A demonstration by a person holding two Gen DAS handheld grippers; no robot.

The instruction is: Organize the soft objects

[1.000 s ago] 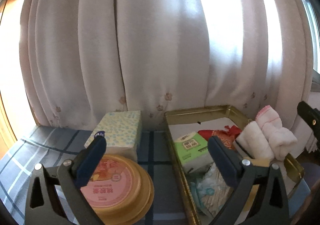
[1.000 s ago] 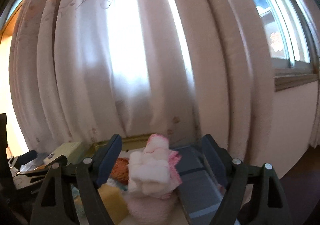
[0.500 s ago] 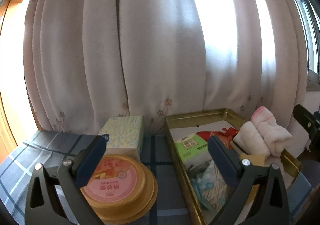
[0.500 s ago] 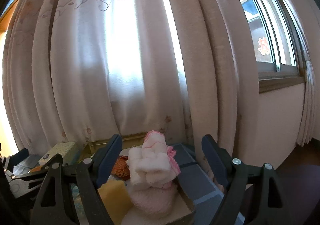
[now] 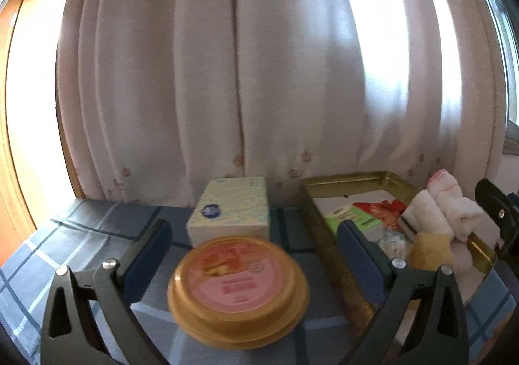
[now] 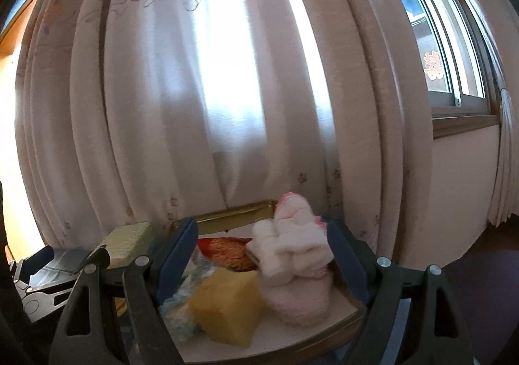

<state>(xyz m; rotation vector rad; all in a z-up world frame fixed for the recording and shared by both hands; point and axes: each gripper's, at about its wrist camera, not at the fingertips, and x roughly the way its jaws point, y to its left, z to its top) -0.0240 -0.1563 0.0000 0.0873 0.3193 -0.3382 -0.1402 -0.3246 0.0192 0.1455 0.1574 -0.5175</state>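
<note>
A gold metal tray (image 5: 350,177) stands on the blue checked tablecloth (image 5: 81,229). It holds rolled white-and-pink towels (image 5: 444,209), a yellow sponge (image 5: 429,250), a green packet (image 5: 352,216) and a red-orange item (image 5: 382,207). In the right wrist view the towels (image 6: 292,245) rest on a pink cloth (image 6: 298,300) beside the sponge (image 6: 227,303) in the tray (image 6: 233,211). My left gripper (image 5: 254,254) is open and empty, above a round yellow tub (image 5: 238,287). My right gripper (image 6: 262,254) is open and empty, in front of the towels.
A pale tissue box (image 5: 232,209) stands behind the tub, left of the tray. A white curtain (image 5: 259,73) hangs right behind the table. A window (image 6: 447,50) and a wall are at the right. The table's edge lies just right of the tray.
Both grippers have drawn back and risen, staying open. The towels stay in the tray, free of the right gripper. The tub now sits more between the left fingers.
</note>
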